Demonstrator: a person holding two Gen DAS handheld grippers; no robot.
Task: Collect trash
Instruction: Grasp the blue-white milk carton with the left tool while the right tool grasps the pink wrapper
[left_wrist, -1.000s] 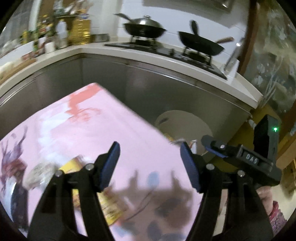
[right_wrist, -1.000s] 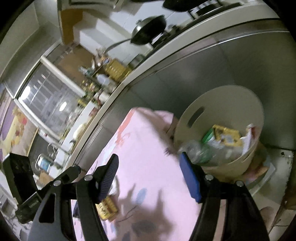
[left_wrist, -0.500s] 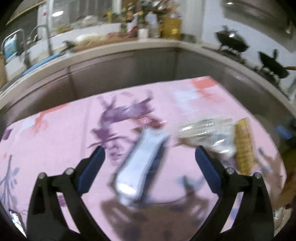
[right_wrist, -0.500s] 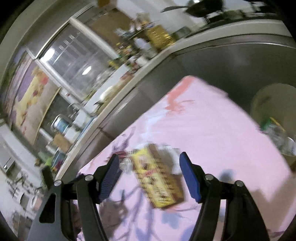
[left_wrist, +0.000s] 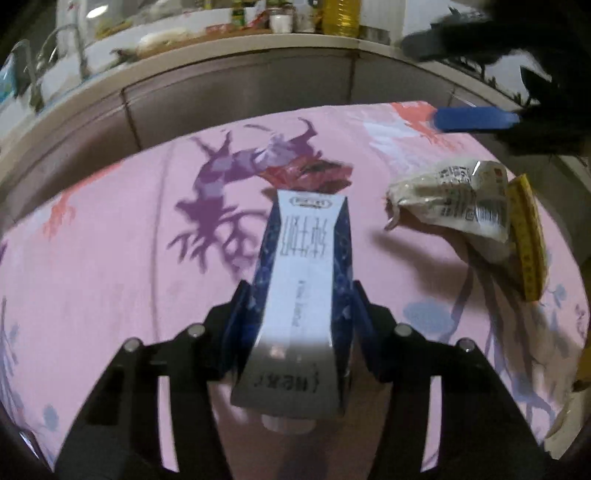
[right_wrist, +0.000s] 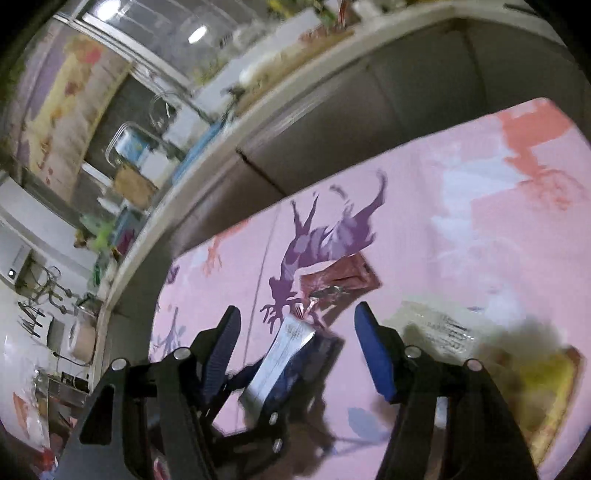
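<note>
Left tongs (left_wrist: 299, 325) clamped on blue-white carton (left_wrist: 303, 280) mid-worktop (left_wrist: 110, 240) for binning; right tongs (right_wrist: 295, 354) open, empty, above wrappers near right edge.

Your left wrist camera sits low and close over the pink cloth (left_wrist: 110, 236), looking forward along the left hand-held gripper (left_wrist: 295, 317) toward the kitchen cabinets, so the blue-and-white carton (left_wrist: 301, 280) between its fingers fills the middle of the view. Your right wrist camera rides higher and rolled to one side above the right hand-held gripper (right_wrist: 297, 354), facing the same cabinets and window. Both views share the cloth's purple print (left_wrist: 236, 173), the carton, the clear wrapper (left_wrist: 454, 199) and the yellow packet (left_wrist: 530, 236).
</note>
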